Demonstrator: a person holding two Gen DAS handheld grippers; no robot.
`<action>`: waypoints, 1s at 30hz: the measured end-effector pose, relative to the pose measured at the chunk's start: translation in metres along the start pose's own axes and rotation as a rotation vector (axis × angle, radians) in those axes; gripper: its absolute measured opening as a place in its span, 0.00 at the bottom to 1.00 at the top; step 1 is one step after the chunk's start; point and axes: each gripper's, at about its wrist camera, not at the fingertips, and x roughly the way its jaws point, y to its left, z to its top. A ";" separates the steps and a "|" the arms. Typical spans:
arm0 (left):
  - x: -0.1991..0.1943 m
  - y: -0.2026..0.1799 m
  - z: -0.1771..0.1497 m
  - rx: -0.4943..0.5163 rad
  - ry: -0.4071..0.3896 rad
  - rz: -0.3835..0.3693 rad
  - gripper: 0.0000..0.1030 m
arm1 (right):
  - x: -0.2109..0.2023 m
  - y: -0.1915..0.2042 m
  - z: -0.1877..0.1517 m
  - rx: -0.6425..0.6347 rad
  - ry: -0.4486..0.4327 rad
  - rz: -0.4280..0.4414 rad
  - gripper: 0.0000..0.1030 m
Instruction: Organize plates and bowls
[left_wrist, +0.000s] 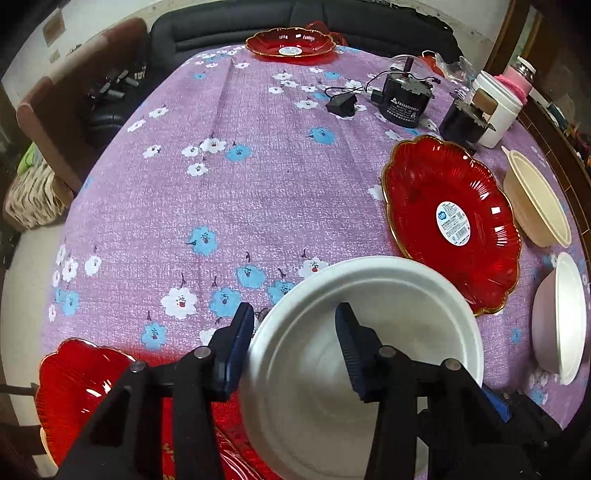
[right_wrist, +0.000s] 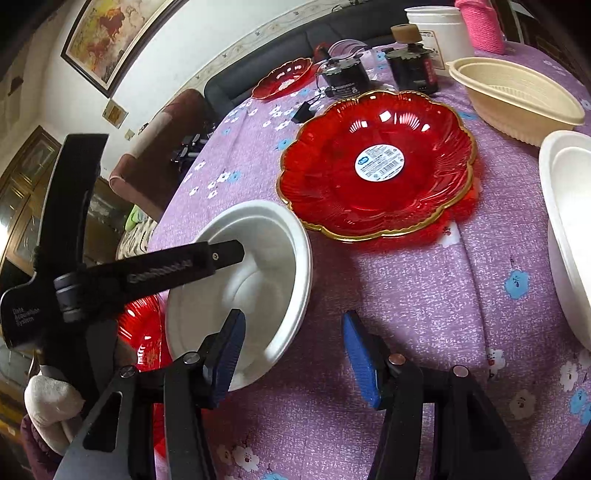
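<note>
Here, in the left wrist view, the left gripper (left_wrist: 295, 345) straddles the near rim of a white bowl (left_wrist: 369, 332): one finger outside the wall, the other inside. Whether the pads actually press on the rim is hard to say; the jaws stand at a middling width, as suits a thin wall. The bowl sits at the near edge of the surface (left_wrist: 229, 177), just beside a red plate (left_wrist: 454, 225), with a second red plate (left_wrist: 74, 391) low on the left and a third (left_wrist: 291, 42) at the far side. A beige bowl (left_wrist: 535, 206) and another white bowl (left_wrist: 565, 317) lie at the right, probably where bowls get gathered.

In the right wrist view, the right gripper (right_wrist: 291, 354) hangs half open and empty over bare cloth, beside the white bowl (right_wrist: 258, 266). The left gripper's finger (right_wrist: 207, 258) reaches down into that bowl, which looks tilted, as if tipped up by the rim.
</note>
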 end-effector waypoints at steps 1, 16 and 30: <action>-0.001 0.000 0.000 -0.002 -0.003 -0.001 0.42 | 0.001 0.001 0.000 -0.003 0.001 -0.001 0.55; -0.034 -0.013 -0.016 -0.005 -0.060 -0.020 0.33 | -0.019 0.004 -0.008 -0.012 -0.026 -0.011 0.24; -0.122 0.029 -0.067 -0.090 -0.198 -0.010 0.33 | -0.093 0.068 -0.033 -0.160 -0.143 0.033 0.24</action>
